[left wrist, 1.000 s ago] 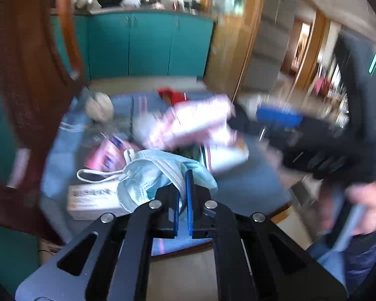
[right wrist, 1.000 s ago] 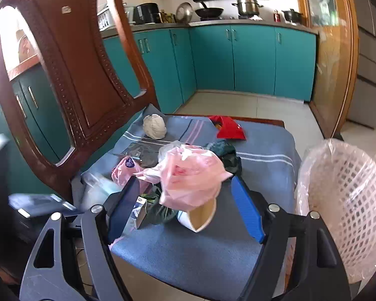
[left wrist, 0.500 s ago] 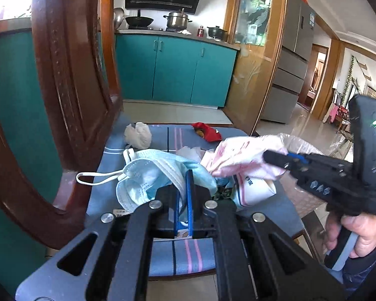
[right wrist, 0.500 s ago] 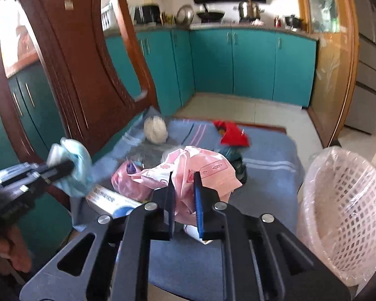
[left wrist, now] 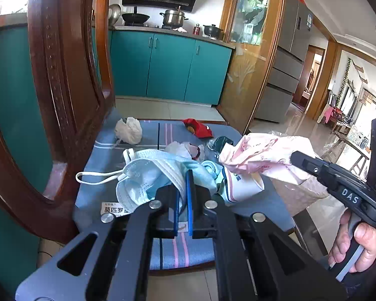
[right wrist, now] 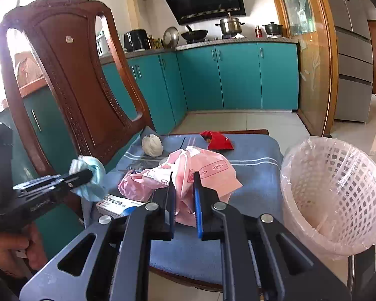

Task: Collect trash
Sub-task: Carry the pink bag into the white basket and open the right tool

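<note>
So right now both grippers have something: the left gripper (left wrist: 182, 183) has its jaws clenched on a bunch of blue face masks (left wrist: 148, 175), and the right gripper (right wrist: 183, 190) has its jaws clamped on a crumpled pink plastic bag (right wrist: 203, 173). Both pieces look held a bit above the blue striped cushion (right wrist: 258, 175) on the wooden chair (right wrist: 70, 80), not in the bin yet. The white lattice waste basket (right wrist: 338, 188), lined with a clear bag, sits just beside the chair on the right and looks pretty much empty as far as I can see inside. Plenty left on the cushion too: a white crumpled paper ball (right wrist: 151, 145), a red wrapper (right wrist: 218, 140), a second pink bag (right wrist: 132, 188), a small medicine box (right wrist: 117, 204), a paper cup (left wrist: 240, 188) lying on its side, plus some dark and clear bits near the middle. I'd say the job is early on, first drop still to come, several more grabs after that.
</note>
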`<state>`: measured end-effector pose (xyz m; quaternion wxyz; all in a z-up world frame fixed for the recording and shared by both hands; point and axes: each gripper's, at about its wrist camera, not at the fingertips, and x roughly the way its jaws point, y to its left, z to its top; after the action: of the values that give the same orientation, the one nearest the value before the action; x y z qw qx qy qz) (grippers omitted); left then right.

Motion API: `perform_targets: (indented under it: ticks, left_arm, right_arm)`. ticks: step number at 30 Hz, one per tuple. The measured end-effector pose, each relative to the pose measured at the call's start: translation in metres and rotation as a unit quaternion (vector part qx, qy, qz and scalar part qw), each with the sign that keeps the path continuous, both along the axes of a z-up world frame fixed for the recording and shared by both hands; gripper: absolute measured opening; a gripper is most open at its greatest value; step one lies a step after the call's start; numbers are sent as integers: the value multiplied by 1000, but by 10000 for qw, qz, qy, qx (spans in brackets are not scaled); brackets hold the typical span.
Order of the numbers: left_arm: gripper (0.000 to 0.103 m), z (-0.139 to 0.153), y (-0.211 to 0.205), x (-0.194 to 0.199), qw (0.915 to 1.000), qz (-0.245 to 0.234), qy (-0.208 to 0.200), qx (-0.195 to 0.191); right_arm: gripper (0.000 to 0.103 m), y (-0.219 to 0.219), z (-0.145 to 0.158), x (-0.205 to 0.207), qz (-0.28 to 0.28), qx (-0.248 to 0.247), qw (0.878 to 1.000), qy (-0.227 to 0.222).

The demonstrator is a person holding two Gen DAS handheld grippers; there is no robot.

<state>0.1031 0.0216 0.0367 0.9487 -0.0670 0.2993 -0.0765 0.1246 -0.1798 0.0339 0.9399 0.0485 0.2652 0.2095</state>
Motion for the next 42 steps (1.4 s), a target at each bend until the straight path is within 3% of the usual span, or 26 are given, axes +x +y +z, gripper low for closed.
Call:
perform_targets:
  ticks: [37, 42]
  left_arm:
    - [6, -2, 0, -2, 9997, 206, 25, 111]
    - [6, -3, 1, -3, 9998, 184, 37, 111]
  right_arm:
    - [13, 14, -3, -7, 145, -176, 9997, -78]
    - [13, 0, 4, -9, -196, -66, 9993, -303]
